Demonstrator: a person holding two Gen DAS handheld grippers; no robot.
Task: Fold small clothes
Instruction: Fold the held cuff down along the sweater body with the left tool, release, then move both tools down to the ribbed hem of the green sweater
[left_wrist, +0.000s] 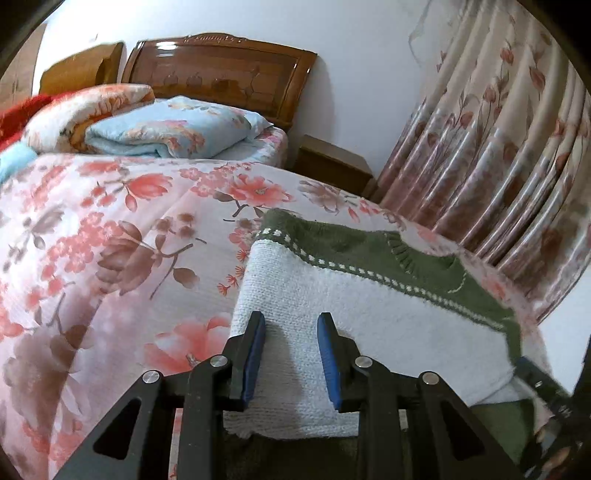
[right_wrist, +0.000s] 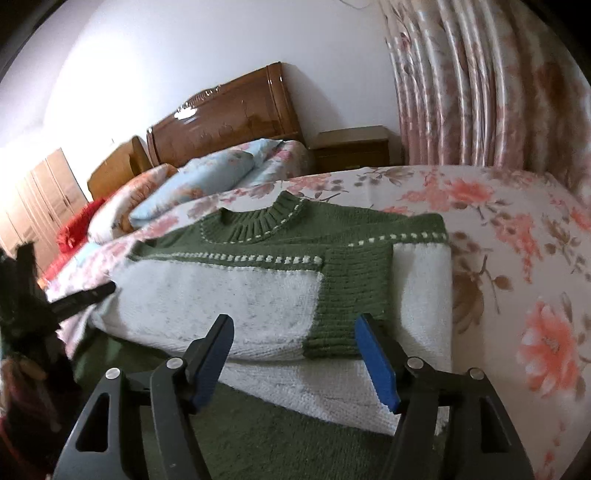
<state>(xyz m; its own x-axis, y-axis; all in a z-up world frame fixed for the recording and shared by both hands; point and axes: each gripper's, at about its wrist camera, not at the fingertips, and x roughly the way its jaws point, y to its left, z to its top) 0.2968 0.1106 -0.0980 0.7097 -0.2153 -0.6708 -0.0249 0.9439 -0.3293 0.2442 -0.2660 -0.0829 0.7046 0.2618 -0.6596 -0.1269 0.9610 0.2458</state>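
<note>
The green and white sweater (right_wrist: 258, 295) lies on the floral bedspread (left_wrist: 110, 240); the wooden headboard (left_wrist: 221, 70) is at 11 o'clock, the flowered curtain (left_wrist: 498, 147) at 2. The left gripper (left_wrist: 291, 321) and right gripper (right_wrist: 295, 325) hover over it, jaws apart, holding nothing.

Home bedroom, bed (left_wrist: 110, 229) with wooden headboard (left_wrist: 221, 70), floral curtains (left_wrist: 498, 166)

Sweater (left_wrist: 369, 317): near hem hidden behind the left tongs (left_wrist: 291, 325); likewise behind the right tongs (right_wrist: 295, 325) in the right wrist view. Other tongs appear blurred at frame edge (left_wrist: 543, 384). Wardrobe (right_wrist: 40, 206) cut off. Curtain (left_wrist: 498, 155) smeared by motion.
</note>
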